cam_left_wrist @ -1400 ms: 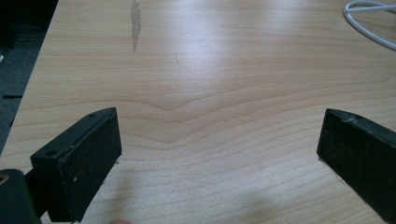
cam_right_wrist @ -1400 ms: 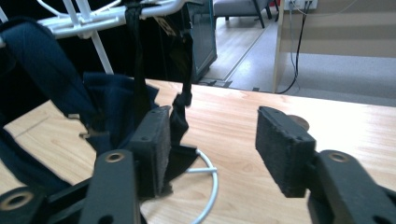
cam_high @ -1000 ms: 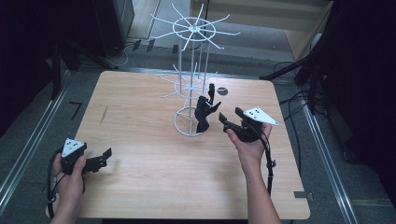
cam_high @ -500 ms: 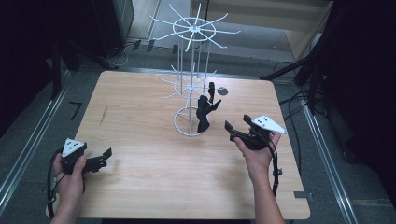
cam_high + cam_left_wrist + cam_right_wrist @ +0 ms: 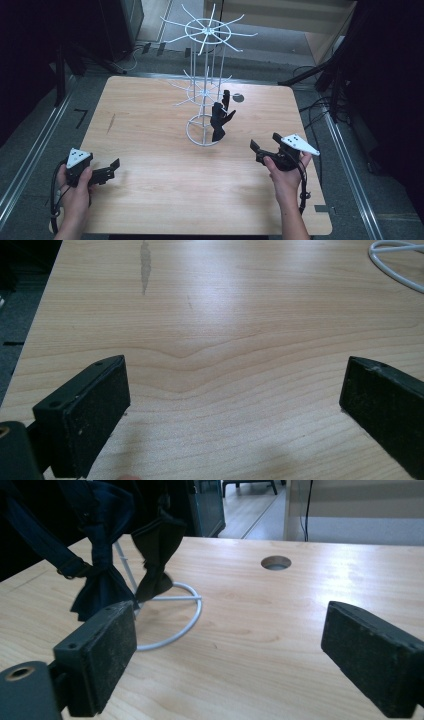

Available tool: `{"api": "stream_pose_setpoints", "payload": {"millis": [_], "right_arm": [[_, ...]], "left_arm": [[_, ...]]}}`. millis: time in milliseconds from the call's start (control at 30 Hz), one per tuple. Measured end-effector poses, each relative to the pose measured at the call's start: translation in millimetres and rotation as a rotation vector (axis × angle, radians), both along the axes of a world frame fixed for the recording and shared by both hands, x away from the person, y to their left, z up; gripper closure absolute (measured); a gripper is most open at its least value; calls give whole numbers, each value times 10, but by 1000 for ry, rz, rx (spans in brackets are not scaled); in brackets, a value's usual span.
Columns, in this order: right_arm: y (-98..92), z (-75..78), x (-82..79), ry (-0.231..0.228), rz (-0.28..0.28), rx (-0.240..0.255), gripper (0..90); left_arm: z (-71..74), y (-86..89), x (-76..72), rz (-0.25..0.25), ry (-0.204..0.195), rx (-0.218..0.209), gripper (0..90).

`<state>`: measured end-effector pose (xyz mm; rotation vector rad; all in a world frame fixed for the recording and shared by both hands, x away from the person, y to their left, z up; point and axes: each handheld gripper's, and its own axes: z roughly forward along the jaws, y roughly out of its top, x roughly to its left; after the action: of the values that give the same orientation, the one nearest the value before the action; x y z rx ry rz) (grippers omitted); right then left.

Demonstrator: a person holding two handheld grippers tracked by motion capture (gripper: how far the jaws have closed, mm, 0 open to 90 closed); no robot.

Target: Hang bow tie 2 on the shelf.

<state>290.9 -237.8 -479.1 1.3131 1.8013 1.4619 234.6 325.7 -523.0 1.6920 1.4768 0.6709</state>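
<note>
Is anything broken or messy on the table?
Nothing looks broken or spilled. The white wire rack stands upright on the wooden table, and two dark bow ties hang from it. A faint grey streak marks the wood near the left edge. Both grippers are open with nothing between their jaws.

A white wire rack (image 5: 206, 90) stands upright at the middle rear of the table (image 5: 150, 195), its spokes spreading wide at two levels and its base ring (image 5: 176, 614) lying flat on the wood. Dark bow ties (image 5: 220, 117) hang on its right side, down to just above the ring, blocking a path through there. The near half of the table is bare wood, and so are the strips to the left and right of the rack. A small round hole (image 5: 238, 98) sits in the tabletop just right of the rack, flush with the surface.
</note>
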Motion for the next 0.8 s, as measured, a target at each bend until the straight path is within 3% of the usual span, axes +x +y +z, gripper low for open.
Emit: {"api": "stream_pose_setpoints", "payload": {"millis": [267, 800], "right_arm": [[-143, -97, -107, 17, -17, 5, 14], [-455, -237, -345, 36, -62, 11, 13]], "left_arm": [[-2, -8, -1, 1, -2, -2, 1], [-2, -10, -6, 2, -1, -1, 1]]}}
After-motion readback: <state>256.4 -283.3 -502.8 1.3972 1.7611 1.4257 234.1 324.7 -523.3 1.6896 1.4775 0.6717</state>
